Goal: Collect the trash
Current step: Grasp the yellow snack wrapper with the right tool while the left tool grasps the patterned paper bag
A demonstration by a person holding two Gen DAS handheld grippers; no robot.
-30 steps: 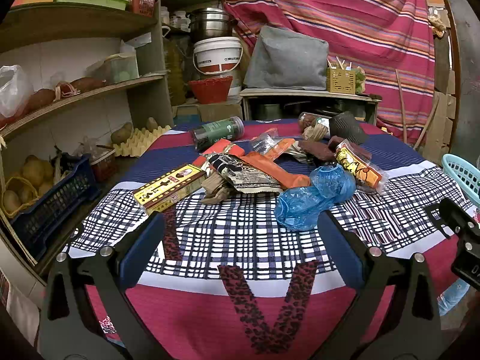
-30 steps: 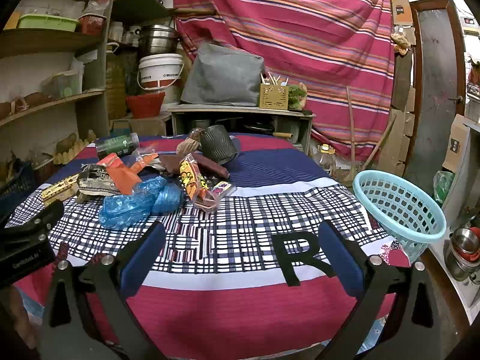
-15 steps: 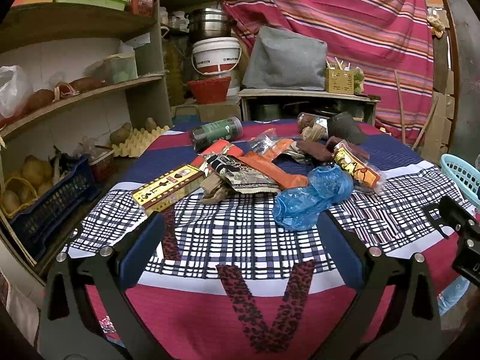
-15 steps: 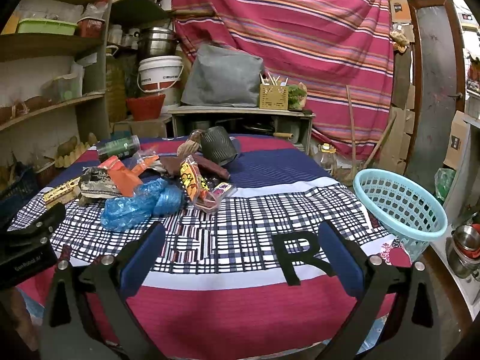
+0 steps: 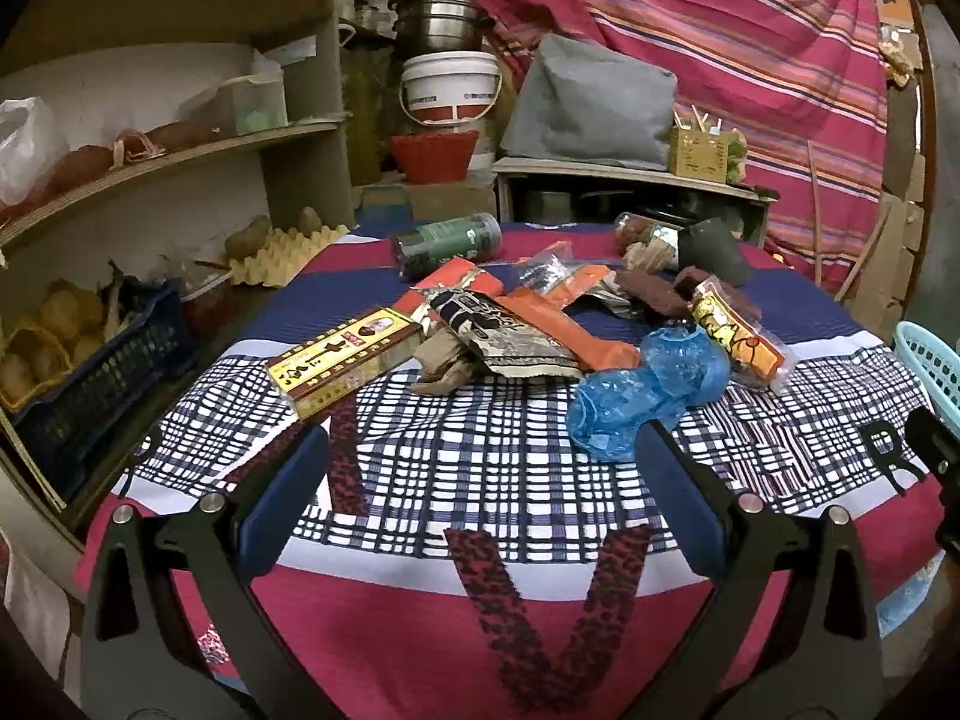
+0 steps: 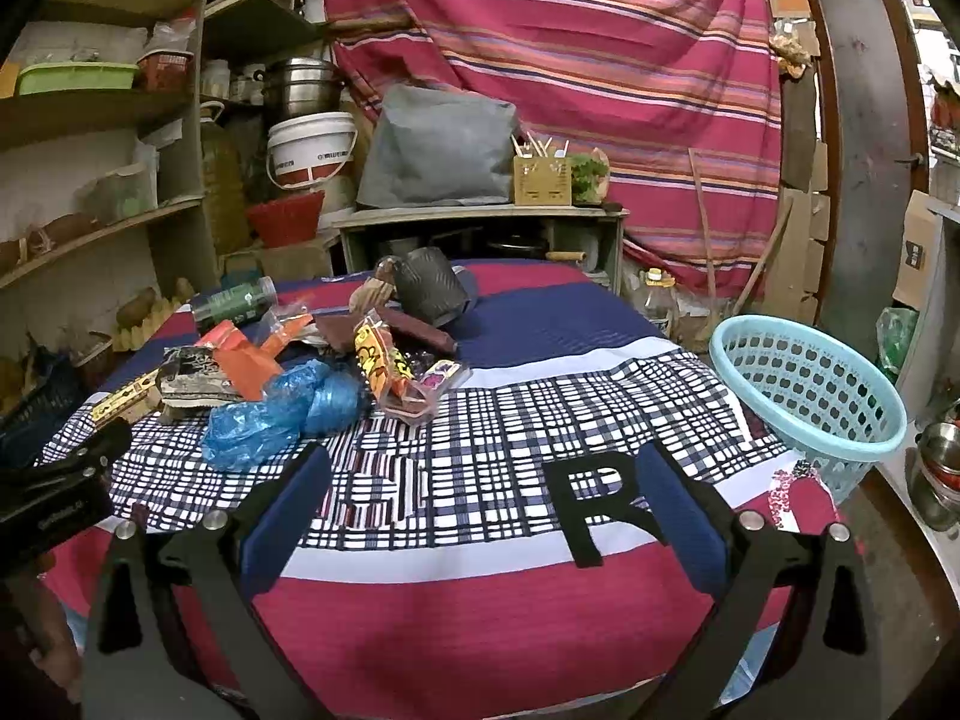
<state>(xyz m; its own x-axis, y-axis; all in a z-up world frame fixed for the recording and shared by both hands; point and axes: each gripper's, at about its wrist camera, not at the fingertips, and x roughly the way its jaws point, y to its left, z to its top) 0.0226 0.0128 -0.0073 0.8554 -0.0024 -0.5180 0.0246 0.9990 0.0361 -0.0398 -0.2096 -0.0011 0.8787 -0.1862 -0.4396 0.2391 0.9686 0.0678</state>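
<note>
A woven, matt cloth in red, navy and plaid (image 5: 480, 468) covers the table. On it lie a crinkled translucent blue plastic bag (image 5: 648, 396), a glossy yellow-and-red cardboard box (image 5: 345, 366), shiny orange foil wrappers (image 5: 576, 330) and a clear glossy snack packet (image 6: 390, 372). The pale blue perforated basket (image 6: 810, 384) looks like smooth moulded plastic (slightly shiny). Behind hang striped cloth (image 6: 570, 60), a polished steel pot (image 6: 303, 90) and a white plastic bucket (image 5: 450, 87).

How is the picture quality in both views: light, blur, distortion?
Left wrist view: dim indoor light, strong fisheye bending the shelf, dark corners, trash pile fairly sharp. Right wrist view: same distortion, bright overexposed glare at the doorway, basket clear, no motion blur.
</note>
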